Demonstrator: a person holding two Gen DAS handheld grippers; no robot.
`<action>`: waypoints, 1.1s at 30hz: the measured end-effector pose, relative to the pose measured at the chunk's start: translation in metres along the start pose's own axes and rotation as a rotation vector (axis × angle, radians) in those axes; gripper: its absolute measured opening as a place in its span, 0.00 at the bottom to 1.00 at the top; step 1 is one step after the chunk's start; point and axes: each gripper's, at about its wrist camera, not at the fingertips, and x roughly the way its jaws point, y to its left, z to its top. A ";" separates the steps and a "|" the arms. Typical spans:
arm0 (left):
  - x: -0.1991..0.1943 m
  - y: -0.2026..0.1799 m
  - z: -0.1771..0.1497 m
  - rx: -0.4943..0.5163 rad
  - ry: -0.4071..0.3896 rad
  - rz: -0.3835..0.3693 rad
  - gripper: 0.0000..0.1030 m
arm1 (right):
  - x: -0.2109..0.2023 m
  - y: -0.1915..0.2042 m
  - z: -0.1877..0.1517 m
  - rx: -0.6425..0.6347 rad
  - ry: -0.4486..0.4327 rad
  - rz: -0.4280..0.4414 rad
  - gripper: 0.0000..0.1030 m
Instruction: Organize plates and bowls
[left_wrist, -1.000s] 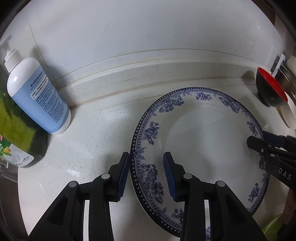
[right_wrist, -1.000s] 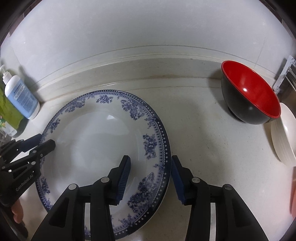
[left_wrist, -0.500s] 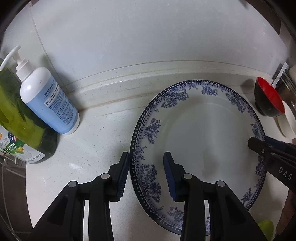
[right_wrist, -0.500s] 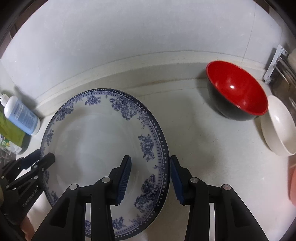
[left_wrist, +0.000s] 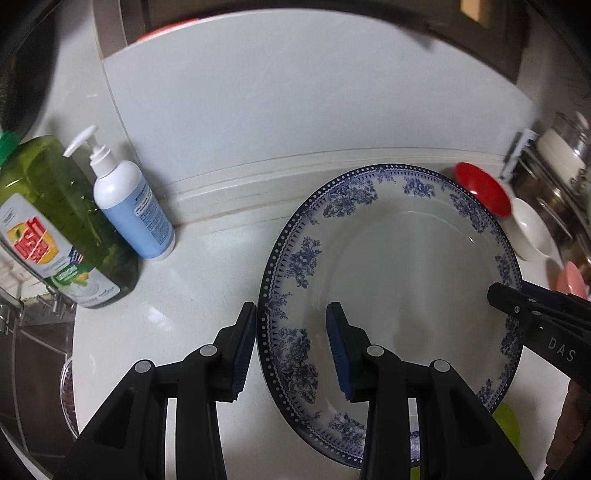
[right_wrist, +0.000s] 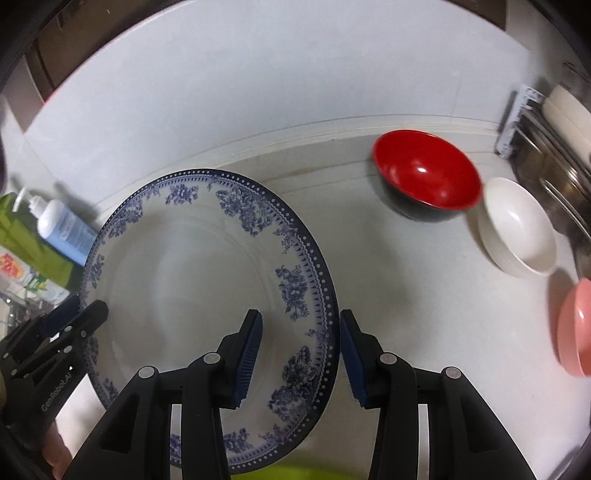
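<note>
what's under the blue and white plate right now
A yellow-green object peeks out beneath the near edge of the blue and white plate, and white countertop surrounds it. The plate covers the rest, so what that object is cannot be told.

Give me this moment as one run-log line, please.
left gripper: jaws straddle blue-patterned plate left rim | right gripper: jaws straddle right rim | closure: unclear

A pale speckled table (left_wrist: 207, 266) meets a plain white wall (left_wrist: 295, 110) along a ridged backsplash strip (right_wrist: 332, 129), evenly lit.
</note>
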 end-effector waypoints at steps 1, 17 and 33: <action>-0.007 -0.002 -0.005 0.003 -0.004 -0.010 0.36 | -0.006 -0.002 -0.004 0.002 -0.003 -0.004 0.42; -0.067 -0.043 -0.076 0.073 0.011 -0.106 0.36 | -0.098 -0.035 -0.086 0.064 -0.043 -0.076 0.43; -0.047 -0.065 -0.137 0.137 0.157 -0.116 0.36 | -0.105 -0.052 -0.168 0.104 0.042 -0.126 0.43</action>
